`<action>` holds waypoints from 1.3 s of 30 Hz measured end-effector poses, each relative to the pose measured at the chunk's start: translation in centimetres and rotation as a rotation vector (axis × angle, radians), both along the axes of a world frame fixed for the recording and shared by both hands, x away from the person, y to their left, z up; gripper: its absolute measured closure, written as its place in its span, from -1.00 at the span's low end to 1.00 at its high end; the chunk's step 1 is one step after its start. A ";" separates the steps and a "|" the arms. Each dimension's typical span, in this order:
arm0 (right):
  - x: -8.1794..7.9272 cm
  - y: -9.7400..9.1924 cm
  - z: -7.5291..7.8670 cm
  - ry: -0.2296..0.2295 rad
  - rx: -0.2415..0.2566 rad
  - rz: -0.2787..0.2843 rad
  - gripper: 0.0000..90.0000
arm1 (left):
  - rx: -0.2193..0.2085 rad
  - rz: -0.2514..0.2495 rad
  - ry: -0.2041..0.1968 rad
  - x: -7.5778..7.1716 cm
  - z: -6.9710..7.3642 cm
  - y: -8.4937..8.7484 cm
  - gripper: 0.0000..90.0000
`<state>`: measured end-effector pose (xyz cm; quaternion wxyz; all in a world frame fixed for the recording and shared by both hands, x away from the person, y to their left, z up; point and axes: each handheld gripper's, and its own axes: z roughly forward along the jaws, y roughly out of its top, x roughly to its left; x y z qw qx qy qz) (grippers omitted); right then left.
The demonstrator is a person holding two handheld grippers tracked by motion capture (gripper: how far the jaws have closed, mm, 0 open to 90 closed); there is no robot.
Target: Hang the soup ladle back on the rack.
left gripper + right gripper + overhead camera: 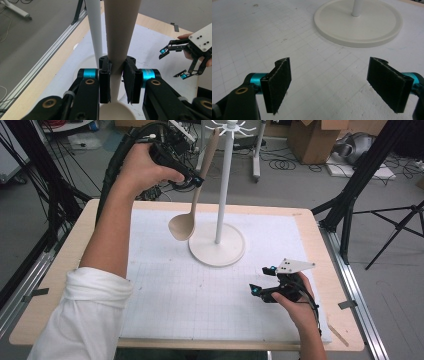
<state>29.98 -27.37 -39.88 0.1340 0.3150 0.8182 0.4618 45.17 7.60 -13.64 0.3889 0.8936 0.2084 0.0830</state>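
Two hand-held grippers: left hand-held gripper [117,75] clamped spoon [192,205] handle beside white stand [220,215]; right hand-held gripper [337,82] gaped wide, empty, over gridded table [200,295]; workshop floor cluttered.

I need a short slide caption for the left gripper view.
Left tongs shut on the beige spoon handle beside the white stand pole.

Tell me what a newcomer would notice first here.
The left gripper, raised over the table's far side, clamps a beige spoon by its handle, bowl hanging down, beside the white stand at the middle of the mat. The right gripper waits open and empty near the front right.
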 end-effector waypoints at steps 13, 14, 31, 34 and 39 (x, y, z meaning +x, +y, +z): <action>-0.1 0.1 0.0 0.000 0.004 0.006 -0.58 | 0.042 0.031 0.009 0.7 0.2 -0.9 0.69; -0.1 0.1 0.0 0.002 0.004 0.007 -0.58 | 0.045 0.033 0.010 0.8 0.1 -0.9 0.69; -0.1 0.6 -0.2 0.007 -0.005 0.019 -0.58 | 0.072 0.057 0.027 1.4 -0.1 -0.6 0.69; -0.1 0.6 -0.2 0.007 -0.006 0.018 -0.58 | 0.089 0.062 0.017 1.5 -0.2 -0.7 0.69; -0.1 0.6 -0.2 0.007 -0.008 0.019 -0.58 | 0.104 0.067 -0.006 1.4 -0.2 -0.8 0.68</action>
